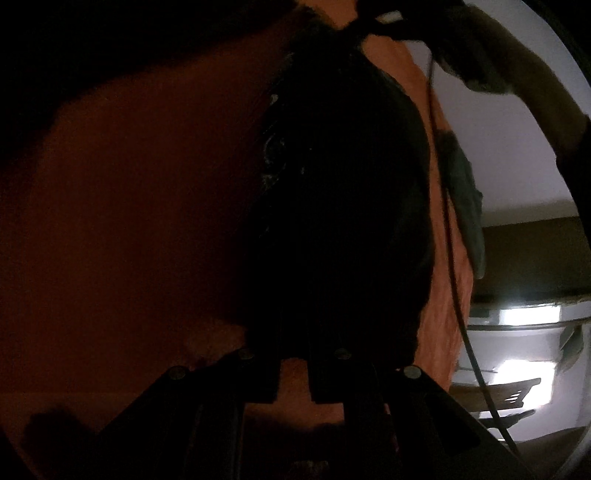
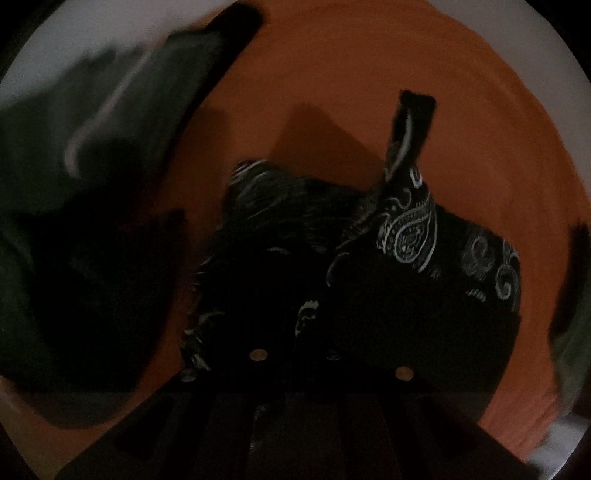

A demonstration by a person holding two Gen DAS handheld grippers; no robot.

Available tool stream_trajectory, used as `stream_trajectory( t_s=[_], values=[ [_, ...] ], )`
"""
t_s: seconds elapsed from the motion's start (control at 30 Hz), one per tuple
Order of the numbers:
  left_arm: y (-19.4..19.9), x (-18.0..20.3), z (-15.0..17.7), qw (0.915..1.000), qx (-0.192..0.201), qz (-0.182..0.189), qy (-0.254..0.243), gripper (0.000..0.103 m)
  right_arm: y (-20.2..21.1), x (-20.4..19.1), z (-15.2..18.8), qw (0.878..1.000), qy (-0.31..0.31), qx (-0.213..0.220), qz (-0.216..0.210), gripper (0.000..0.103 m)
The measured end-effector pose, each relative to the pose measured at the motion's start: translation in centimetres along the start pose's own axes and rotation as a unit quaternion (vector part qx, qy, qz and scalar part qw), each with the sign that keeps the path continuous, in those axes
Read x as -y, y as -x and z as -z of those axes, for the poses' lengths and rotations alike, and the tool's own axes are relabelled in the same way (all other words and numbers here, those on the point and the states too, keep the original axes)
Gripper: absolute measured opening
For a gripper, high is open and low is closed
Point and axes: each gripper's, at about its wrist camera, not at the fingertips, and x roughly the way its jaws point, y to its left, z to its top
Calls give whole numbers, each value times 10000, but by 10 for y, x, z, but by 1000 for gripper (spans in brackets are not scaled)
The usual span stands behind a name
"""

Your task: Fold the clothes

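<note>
A black bandana with a white paisley print hangs dark and close in the left wrist view, stretched over an orange surface. My left gripper is shut on its near end, its fingertips buried in the cloth. The far end runs up to my right gripper, held by a person's arm. In the right wrist view the bandana bunches over my right gripper, which is shut on it above the orange surface. One corner sticks up.
A blurred dark green cloth or sleeve fills the left of the right wrist view. A thin cable and a grey-green piece of fabric hang by the bandana. A shiny white and metal fixture stands beyond the surface's edge.
</note>
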Motion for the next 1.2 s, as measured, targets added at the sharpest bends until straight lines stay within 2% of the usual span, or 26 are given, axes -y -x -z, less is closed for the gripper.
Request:
stream_trajectory(
  t_s=[0.17,0.3,0.5,0.57,0.6,0.63,0.67,0.73,0.83,0.9,0.97,1.03,1.1,1.2],
  values=[
    [-8,0,8,9998,-207,36,50,11,-12,-43,-1,9974,594,20,399,1],
    [-16,11,7,9992,-373,33,-130,11,5,-47,1,9978,596,154,257,1],
    [-30,23,8,9971,-649,-174,-344,11,0,-58,9,9969,626,359,319,3],
    [-30,26,9,9968,-644,-247,-404,11,-1,-53,14,9979,460,446,-36,12],
    [-26,28,9,9970,-606,-267,-405,11,3,-47,16,9979,382,441,-291,33],
    [-22,28,8,9973,-544,-293,-403,11,6,-42,19,9971,303,436,-545,50],
    [-17,31,8,9977,-427,-312,-422,12,9,-37,22,9956,224,431,-799,52],
    [-2,36,6,9979,-136,-349,-524,12,31,-18,33,9940,24,583,-924,55],
    [20,51,-6,9955,159,-351,-869,12,76,23,67,9885,-215,962,-1143,58],
    [29,63,-14,9932,219,-323,-1094,12,103,49,110,9830,-138,1299,-1287,58],
    [34,62,-20,9927,63,-363,-1148,13,119,68,148,9791,-16,1475,-1397,58],
    [35,53,-18,9927,-286,-326,-1129,21,126,89,193,9769,32,1527,-1495,58],
    [35,42,-15,9926,-498,-433,-1021,22,121,103,246,9765,-111,1334,-1687,58],
    [42,32,-12,9926,-590,-506,-938,22,109,100,316,9735,-206,1300,-1869,58]
  ],
)
